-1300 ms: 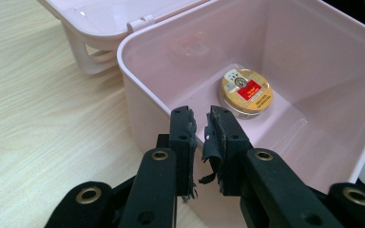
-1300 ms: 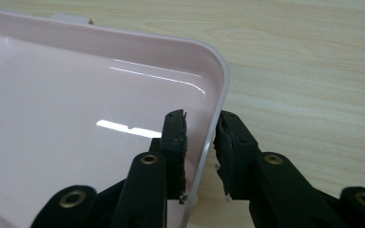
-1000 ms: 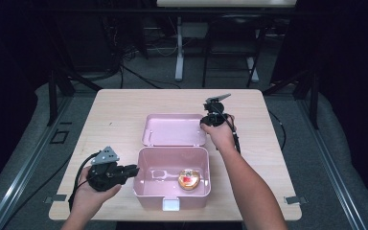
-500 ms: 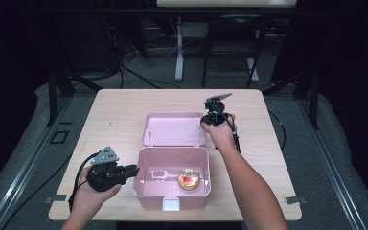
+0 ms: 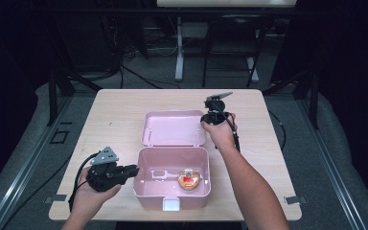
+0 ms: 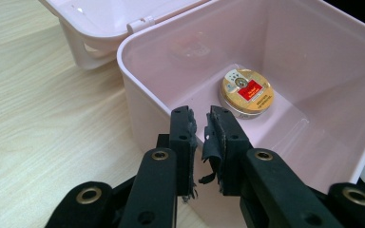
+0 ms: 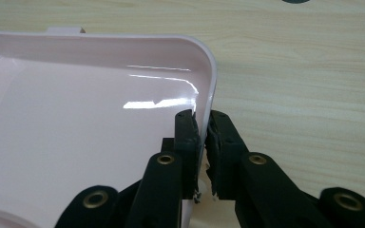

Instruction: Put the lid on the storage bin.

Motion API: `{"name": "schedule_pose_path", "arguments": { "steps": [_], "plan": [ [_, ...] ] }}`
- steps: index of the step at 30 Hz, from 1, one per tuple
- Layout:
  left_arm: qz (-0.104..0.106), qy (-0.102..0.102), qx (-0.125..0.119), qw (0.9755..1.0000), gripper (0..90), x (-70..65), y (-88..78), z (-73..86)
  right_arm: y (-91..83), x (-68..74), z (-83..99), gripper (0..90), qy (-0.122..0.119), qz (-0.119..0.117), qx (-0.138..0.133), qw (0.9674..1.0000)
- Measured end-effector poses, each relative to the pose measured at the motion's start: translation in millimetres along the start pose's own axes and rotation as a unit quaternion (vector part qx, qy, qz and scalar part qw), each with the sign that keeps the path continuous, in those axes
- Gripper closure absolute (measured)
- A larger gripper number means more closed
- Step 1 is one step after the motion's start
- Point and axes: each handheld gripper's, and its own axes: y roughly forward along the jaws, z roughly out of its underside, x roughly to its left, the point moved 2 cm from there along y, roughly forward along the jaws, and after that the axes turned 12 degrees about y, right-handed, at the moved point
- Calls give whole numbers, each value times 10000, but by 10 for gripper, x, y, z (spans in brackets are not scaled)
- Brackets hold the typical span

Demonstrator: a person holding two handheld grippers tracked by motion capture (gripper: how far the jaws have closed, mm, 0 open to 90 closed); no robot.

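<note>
Jaws of the right tool (image 7: 203, 124), just closing, pinched the open lid's (image 5: 175, 128) rim at its 3 o'clock edge. Left tool (image 6: 200, 127) clamped the pink box's (image 5: 172, 179) 9 o'clock wall; a round tin (image 5: 189, 178) lay inside.

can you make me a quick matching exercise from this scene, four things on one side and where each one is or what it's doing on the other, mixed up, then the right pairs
Things:
1. round tin
2. lid
3. left gripper
4. right gripper

Places or states:
A. clamped on the rim of the lid, jaws just closing
B. lying inside the pink box
C. jaws astride the box's wall
D. folded back flat on the table behind the box

Pairs: 1-B, 2-D, 3-C, 4-A
</note>
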Motion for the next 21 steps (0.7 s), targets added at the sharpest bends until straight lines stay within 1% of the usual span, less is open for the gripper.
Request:
{"name": "schedule_pose_path", "arguments": {
  "steps": [1,3,4,5,6,9,10,19,21],
  "plan": [
    [-1,-16,-3,10000,799,-4,1,0,-31,23,-16,835,-52,42,-4,10000],
    [4,-20,-5,10000,799,-3,0,1,-50,29,-26,837,-63,39,-23,10000],
    [4,-11,-10,10000,799,0,0,2,-62,30,-30,839,-53,29,-33,10000],
    [-6,-53,-35,10000,799,-3,4,4,-72,32,-33,840,-31,23,-41,10000],
    [-4,-55,-37,10000,799,-3,4,4,-81,33,-35,841,-24,17,-51,10000],
    [2,-51,-25,10000,799,-3,3,2,-96,36,-37,843,-35,12,-81,10000],
    [-2,-15,-13,10000,799,-1,3,1,-99,36,-37,843,-27,13,-84,10000],
    [-12,-51,-11,10000,799,-11,2,0,-177,63,-50,849,-83,8,-167,9998],
    [-6,-27,-10,10000,799,-5,2,1,-194,67,-58,851,-65,-18,-191,9998]
  ]
}}
